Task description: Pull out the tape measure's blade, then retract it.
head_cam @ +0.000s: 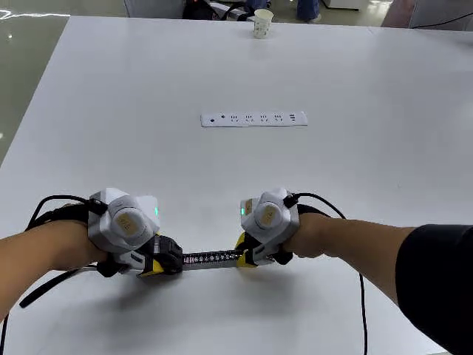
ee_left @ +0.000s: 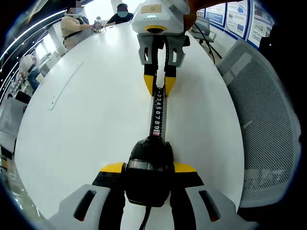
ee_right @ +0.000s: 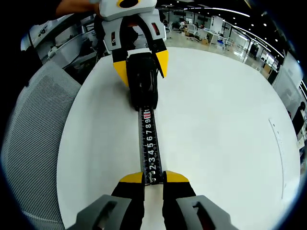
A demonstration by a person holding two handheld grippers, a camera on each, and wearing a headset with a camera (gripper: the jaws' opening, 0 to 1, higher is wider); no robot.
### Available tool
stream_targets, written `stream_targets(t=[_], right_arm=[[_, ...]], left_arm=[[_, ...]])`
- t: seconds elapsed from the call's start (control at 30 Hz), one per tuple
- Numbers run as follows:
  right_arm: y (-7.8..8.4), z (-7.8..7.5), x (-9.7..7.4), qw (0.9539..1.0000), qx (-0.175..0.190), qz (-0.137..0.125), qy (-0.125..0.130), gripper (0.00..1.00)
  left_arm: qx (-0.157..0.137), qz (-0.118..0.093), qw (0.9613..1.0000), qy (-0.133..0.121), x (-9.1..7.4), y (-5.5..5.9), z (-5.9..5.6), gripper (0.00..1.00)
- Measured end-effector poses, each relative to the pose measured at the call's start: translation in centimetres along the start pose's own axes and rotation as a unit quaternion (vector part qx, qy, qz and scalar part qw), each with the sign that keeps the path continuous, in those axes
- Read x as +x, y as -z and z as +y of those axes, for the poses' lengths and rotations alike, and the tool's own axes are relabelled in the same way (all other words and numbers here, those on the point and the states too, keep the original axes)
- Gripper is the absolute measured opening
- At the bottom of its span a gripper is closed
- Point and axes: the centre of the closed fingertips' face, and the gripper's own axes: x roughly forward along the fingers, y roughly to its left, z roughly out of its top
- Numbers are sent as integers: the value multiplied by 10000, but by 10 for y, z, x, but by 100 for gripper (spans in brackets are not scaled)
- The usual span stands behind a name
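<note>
Tape measure (ee_left: pixel 148 160) body clamped in my left hand-held gripper (ee_left: pixel 148 168); right hand-held gripper (ee_right: pixel 153 178) pinches blade (ee_right: pixel 148 139) tip, partly out, on near table (head_cam: pixel 222 66).

Black tape measure (ee_left: pixel 148 175), its blade (ee_left: pixel 157 112) black with white numerals.

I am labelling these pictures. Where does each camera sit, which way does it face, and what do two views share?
Head view: on the head, looking down at the table; forearms, left claw and right claw show.
Left gripper view: on the left claw, facing the right claw along the blade; its jaws grip the case.
Right gripper view: on the right claw, facing the left claw; its jaws pinch the blade's tip.
Shared: both gripper views show the blade.
</note>
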Motion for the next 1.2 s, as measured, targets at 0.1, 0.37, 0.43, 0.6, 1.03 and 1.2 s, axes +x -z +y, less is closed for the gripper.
stream_targets(t=[0.1,0.37,0.43,0.6,1.03,1.2], right_arm=[[2,0,-1,10000,11,0,-4,10],[6,-1,-3,10000,24,19,10,10],[7,-1,-4,10000,2,44,13,10],[11,-1,-6,10000,30,67,18,10],[17,-1,-10,9999,80,82,43,10],[21,-1,-12,9999,99,86,28,10]], left_arm=[[8,1,10000,4,0,1,-1,30],[24,15,10000,-7,0,0,-2,30],[23,18,10000,-11,0,0,-2,30],[29,16,10000,-13,0,1,-1,30],[38,11,10000,8,-1,1,-2,30],[39,10,10000,15,0,1,-1,30]])
